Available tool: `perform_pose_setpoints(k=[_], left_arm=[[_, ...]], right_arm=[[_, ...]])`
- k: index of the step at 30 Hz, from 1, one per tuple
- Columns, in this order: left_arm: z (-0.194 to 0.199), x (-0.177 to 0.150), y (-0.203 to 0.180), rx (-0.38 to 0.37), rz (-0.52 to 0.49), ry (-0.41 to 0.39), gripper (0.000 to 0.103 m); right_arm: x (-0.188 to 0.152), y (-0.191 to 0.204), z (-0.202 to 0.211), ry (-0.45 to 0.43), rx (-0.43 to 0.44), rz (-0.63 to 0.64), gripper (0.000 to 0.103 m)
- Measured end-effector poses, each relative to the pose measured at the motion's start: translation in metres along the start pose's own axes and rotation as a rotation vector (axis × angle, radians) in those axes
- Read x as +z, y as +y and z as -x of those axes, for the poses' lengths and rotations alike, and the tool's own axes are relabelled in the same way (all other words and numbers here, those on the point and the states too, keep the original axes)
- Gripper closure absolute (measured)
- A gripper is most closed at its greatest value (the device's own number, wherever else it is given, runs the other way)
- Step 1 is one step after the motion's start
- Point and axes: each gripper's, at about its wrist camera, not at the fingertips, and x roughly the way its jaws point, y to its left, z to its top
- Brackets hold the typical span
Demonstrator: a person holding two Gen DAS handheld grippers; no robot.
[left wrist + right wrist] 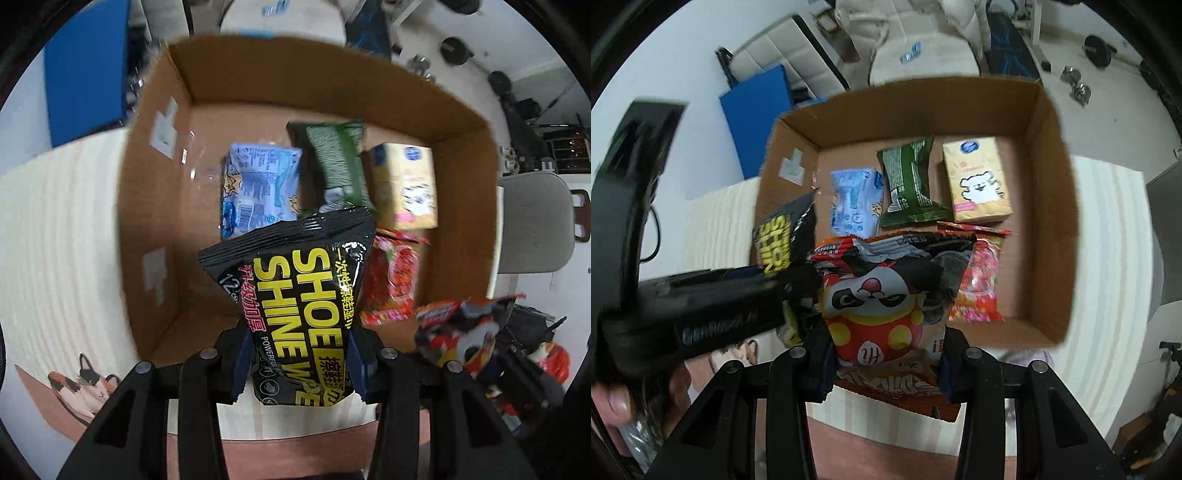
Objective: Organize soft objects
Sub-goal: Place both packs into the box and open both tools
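Left claw [299, 365] clamps wipes pack [295, 306]; right claw [886, 363] clamps panda bag [886, 306], both over box [1052, 221]. Risk: packs collide, land on red pack [979, 288].

Left half of the brown cardboard box [1049, 206] floor is bare — open from above. Right half blocked — light-blue wipe pack [855, 203], dark-green pouch [910, 184], yellow tissue pack [977, 181], red candy bag [979, 284].

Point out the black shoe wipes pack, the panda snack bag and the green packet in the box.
Shoe wipes pack [295, 295], left wrist view, on its yellow lettering.
Panda snack bag [882, 306], right wrist view, on the panda's face.
Green packet [910, 184], right wrist view, on the middle of its wrapper.
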Motion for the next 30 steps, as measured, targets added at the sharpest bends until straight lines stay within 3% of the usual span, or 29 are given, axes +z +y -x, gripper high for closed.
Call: perform_pose_setpoints(k=[4,11,12,13,15,18,19,21,25,26,30], left_arm=[[-0.028,0.02,0.005,-0.002,-0.006,0.075,0.062],[-0.049,0.029,0.004,0.05,-0.034,0.117,0.059],[-0.052,0.03,0.005,0.058,-0.041,0.153,0.059],[-0.053,0.028,0.005,0.06,-0.04,0.166,0.059],[-0.052,0.026,0.006,0.056,-0.033,0.169,0.057],[-0.043,0.02,0.008,0.06,-0.026,0.139,0.055],[-0.038,0.017,0.007,0.064,-0.033,0.126,0.053],[-0.028,0.01,0.006,0.064,-0.046,0.101,0.032],[-0.006,-0.005,0.007,0.061,-0.039,0.038,0.024],[0.0,-0.011,0.009,0.065,-0.038,0.016,0.016],[0.021,-0.032,0.011,0.097,-0.031,-0.084,0.004]], right_arm=[[0.022,-0.002,-0.04,0.062,-0.01,-0.01,0.058],[0.037,-0.007,-0.084,0.119,-0.039,-0.015,0.058],[0.038,-0.009,-0.088,0.131,-0.033,-0.016,0.056],[0.04,-0.011,-0.091,0.138,-0.029,-0.021,0.054],[0.042,-0.014,-0.093,0.138,-0.032,-0.029,0.034],[0.044,-0.016,-0.088,0.131,-0.039,-0.031,0.026],[0.044,-0.017,-0.085,0.128,-0.044,-0.032,0.026],[0.044,-0.019,-0.08,0.125,-0.051,-0.035,0.027],[0.041,-0.02,-0.068,0.104,-0.09,-0.023,0.027],[0.04,-0.02,-0.064,0.098,-0.096,-0.021,0.025],[0.033,-0.022,-0.048,0.06,-0.146,-0.01,0.005]])
